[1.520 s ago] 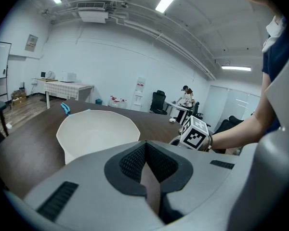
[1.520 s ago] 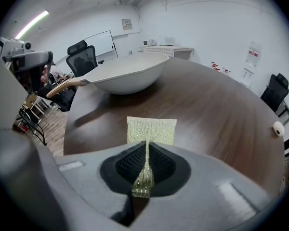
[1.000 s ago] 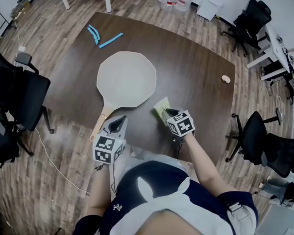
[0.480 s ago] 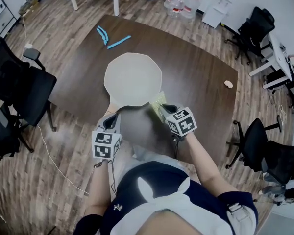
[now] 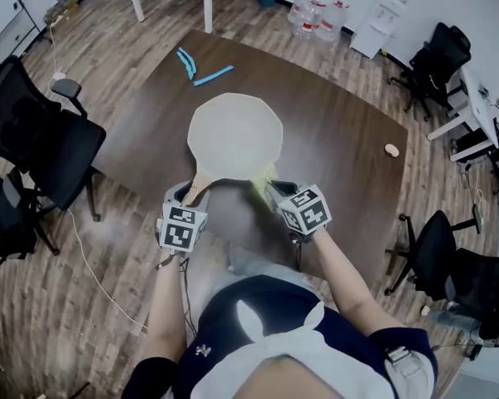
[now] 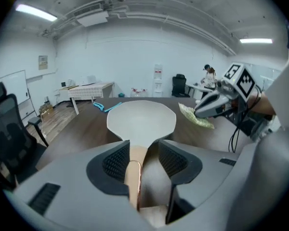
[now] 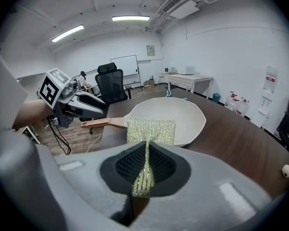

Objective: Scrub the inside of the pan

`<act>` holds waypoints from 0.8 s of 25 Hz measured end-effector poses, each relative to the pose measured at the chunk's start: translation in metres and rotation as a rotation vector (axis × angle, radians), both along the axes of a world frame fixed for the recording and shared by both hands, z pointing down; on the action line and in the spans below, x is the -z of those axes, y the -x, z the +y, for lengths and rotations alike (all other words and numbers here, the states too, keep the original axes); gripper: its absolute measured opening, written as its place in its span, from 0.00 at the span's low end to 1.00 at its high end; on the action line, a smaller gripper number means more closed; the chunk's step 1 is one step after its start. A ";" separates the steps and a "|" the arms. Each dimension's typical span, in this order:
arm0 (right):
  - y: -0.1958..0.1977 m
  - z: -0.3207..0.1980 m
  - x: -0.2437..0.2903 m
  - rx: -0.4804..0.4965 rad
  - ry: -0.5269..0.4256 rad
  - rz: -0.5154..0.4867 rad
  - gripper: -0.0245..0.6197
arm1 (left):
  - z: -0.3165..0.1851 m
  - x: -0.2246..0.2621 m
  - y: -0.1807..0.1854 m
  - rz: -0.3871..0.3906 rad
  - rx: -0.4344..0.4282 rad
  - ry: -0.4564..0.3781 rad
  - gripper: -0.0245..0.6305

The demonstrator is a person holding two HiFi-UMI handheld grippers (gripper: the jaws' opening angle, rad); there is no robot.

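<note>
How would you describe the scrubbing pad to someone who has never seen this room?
Start at the dark table and find the pale cream pan with a wooden handle on it. By the pan's near rim, the right gripper is shut on a thin scrubbing pad. It is the only glittery yellow-green thing; the blue tools lie beyond the pan.

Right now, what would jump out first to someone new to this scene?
The big pale pan sits mid-way across the dark table. The right hand-held gripper is shut on a yellow-green scrubbing pad by its near rim; the left hand-held gripper has just been opening its jaws, the wooden handle between them.
</note>
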State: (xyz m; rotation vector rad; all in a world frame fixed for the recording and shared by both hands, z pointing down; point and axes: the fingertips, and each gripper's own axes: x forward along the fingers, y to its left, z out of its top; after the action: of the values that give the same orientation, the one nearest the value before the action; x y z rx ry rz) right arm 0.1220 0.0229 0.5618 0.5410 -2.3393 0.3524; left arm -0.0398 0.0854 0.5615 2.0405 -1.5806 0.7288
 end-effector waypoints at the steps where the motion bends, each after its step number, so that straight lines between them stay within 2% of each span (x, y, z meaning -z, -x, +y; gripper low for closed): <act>1: 0.002 0.003 0.001 0.003 0.001 -0.002 0.06 | 0.001 -0.007 -0.001 -0.039 -0.039 0.037 0.32; 3: 0.006 0.010 0.002 0.008 0.004 -0.005 0.06 | 0.002 -0.022 0.000 -0.096 -0.087 0.092 0.33; 10: 0.016 0.024 0.005 0.023 -0.001 -0.011 0.06 | 0.001 -0.059 0.010 -0.150 -0.116 0.183 0.33; 20: 0.035 0.005 0.016 0.077 -0.025 -0.008 0.06 | -0.002 -0.076 0.011 -0.132 -0.104 0.229 0.33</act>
State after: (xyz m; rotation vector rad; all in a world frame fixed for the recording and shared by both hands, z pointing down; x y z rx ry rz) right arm 0.0868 0.0275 0.5461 0.4611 -2.3680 0.2903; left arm -0.0503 0.0837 0.6374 1.9514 -1.3942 1.0517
